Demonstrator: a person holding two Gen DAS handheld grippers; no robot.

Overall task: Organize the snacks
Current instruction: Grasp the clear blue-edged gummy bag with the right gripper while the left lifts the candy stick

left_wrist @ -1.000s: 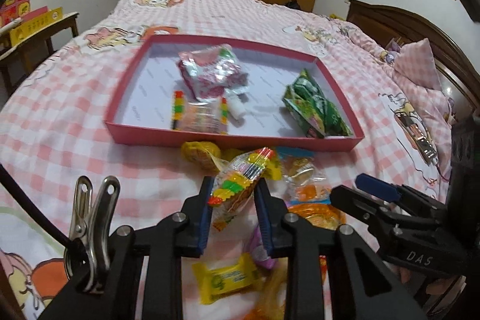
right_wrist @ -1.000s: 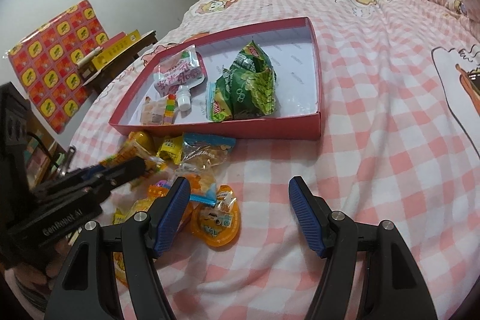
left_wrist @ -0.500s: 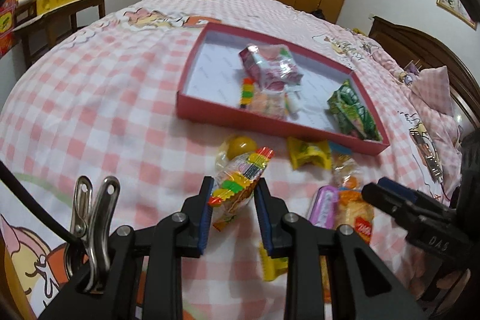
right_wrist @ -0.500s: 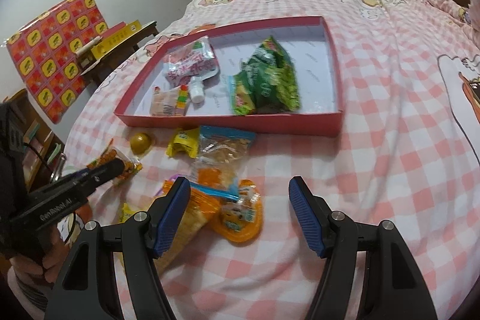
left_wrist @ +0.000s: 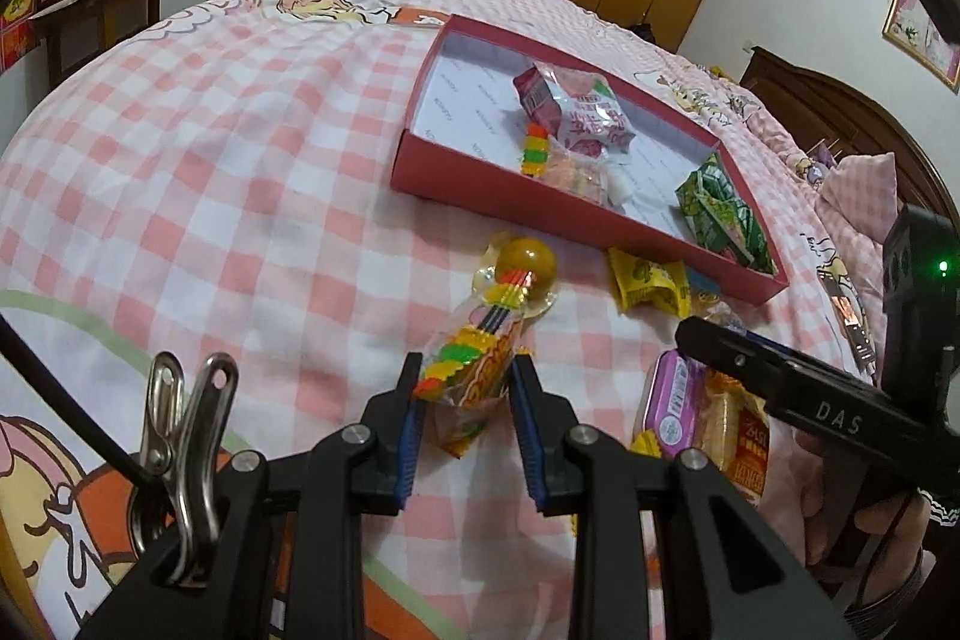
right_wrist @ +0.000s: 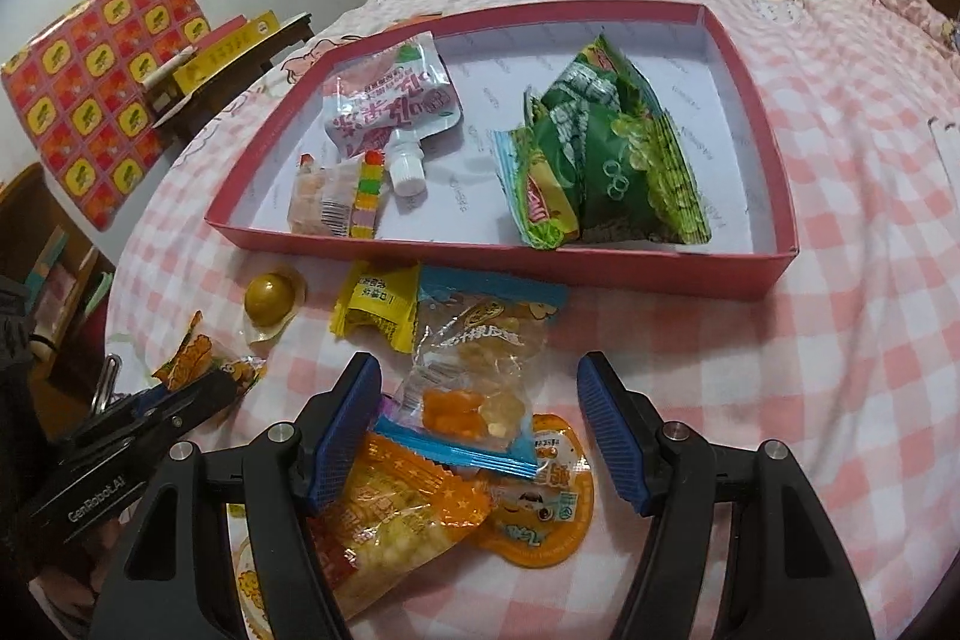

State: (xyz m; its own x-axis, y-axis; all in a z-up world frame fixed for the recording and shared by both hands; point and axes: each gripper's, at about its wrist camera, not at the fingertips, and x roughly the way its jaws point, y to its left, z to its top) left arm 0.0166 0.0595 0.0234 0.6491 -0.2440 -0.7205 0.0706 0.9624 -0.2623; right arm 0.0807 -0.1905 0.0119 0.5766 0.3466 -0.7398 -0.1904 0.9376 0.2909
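Left claw (left_wrist: 465,394) is clamped on the light, crinkly, rainbow-striped clear plastic candy packet (left_wrist: 477,370), best pinched mid-body; right claw (right_wrist: 480,427) gapes apart.

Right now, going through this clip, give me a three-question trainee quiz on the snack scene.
1. True or false: the left gripper is shut on the rainbow candy packet.
2. How many snacks lie inside the red box? A) one B) three C) six
3. Fill in: the right gripper hangs open above the ____ gummy bag.

Key: 1 true; 2 B (pink spout pouch, small candy pack, green chip bag); 3 clear.
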